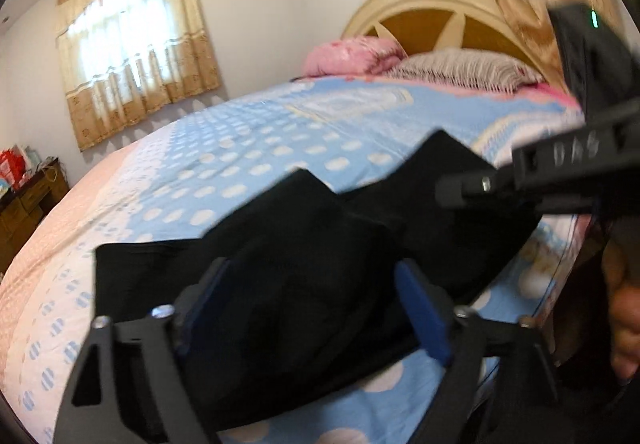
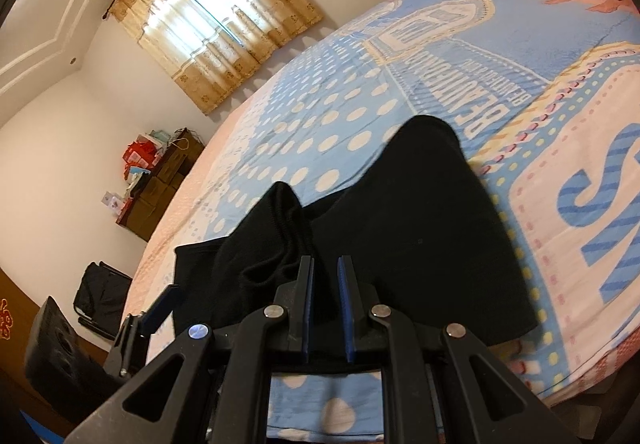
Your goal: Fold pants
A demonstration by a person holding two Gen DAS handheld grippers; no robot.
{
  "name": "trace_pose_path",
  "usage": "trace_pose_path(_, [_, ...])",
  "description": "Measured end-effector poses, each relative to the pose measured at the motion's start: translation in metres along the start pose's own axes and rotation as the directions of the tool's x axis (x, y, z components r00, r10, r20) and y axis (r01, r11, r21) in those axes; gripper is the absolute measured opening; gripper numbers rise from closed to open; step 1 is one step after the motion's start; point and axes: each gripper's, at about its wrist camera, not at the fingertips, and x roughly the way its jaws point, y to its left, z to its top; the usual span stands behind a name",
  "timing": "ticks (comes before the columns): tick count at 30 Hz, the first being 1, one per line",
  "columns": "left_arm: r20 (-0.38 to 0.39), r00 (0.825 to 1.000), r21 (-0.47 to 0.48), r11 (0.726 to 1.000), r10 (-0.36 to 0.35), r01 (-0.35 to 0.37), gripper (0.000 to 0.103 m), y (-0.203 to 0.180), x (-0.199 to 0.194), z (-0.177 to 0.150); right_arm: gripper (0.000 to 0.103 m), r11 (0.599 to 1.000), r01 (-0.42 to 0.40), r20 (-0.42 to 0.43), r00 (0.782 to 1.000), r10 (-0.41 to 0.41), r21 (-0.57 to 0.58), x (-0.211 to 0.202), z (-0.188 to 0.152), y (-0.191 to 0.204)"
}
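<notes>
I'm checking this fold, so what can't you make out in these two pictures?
- Black fabric pants: near edge hidden behind the right gripper, right wrist view.
- Pants' waistband versus cuffs: dark cloth shows no detail; left view blurred.
- Left gripper: whether its blue pads touch cloth is unclear.

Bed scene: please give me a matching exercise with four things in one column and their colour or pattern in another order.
Things:
1. pants
2. quilt bundle
3. pillow
4. curtains

Colours:
A. striped
B. beige
C. black
D. pink

Pairs: 1-C, 2-D, 3-A, 4-B
</notes>
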Motion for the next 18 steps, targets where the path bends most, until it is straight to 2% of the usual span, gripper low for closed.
trace_pose_path(4, [0.018, 1.000, -0.062, 0.998, -0.004, 0.006, 0.099, 0.022, -0.021, 0.002, 0.013, 1.000, -0.015, 0.009, 1.000, 0.015, -0.008, -0.005, -0.002, 0.009])
trace_pose_path(9, [0.011, 0.999, -0.186, 0.981, 0.051, -0.048, 0.101, 0.075, -0.041, 0.001, 0.013, 0.999, -0.032, 0.023, 0.999, 0.033, -0.006, -0.014, -0.006, 0.013])
trace_pose_path(11, [0.006, 0.993, -0.260, 0.959, 0.116, -0.111, 0.103, 0.103, -0.051, -0.002, 0.013, 0.999, -0.038, 0.022, 0.999, 0.038, 0.007, -0.016, -0.006, 0.011])
trace_pose_path(13, [-0.014, 0.981, -0.331, 0.925, 0.192, -0.185, 0.103, 0.130, -0.060, -0.005, 0.013, 0.999, -0.043, 0.020, 0.999, 0.043, 0.025, -0.017, -0.009, 0.009])
trace_pose_path(16, [-0.044, 0.967, -0.390, 0.887, 0.250, -0.247, 0.103, 0.154, -0.069, -0.011, 0.013, 0.998, -0.048, 0.012, 0.999, 0.047, 0.047, -0.018, -0.011, 0.006])
trace_pose_path(18, [-0.041, 0.961, -0.406, 0.875, 0.273, -0.265, 0.103, 0.162, -0.077, -0.015, 0.013, 0.997, -0.051, 0.008, 0.999, 0.050, 0.059, -0.017, -0.010, 0.003])
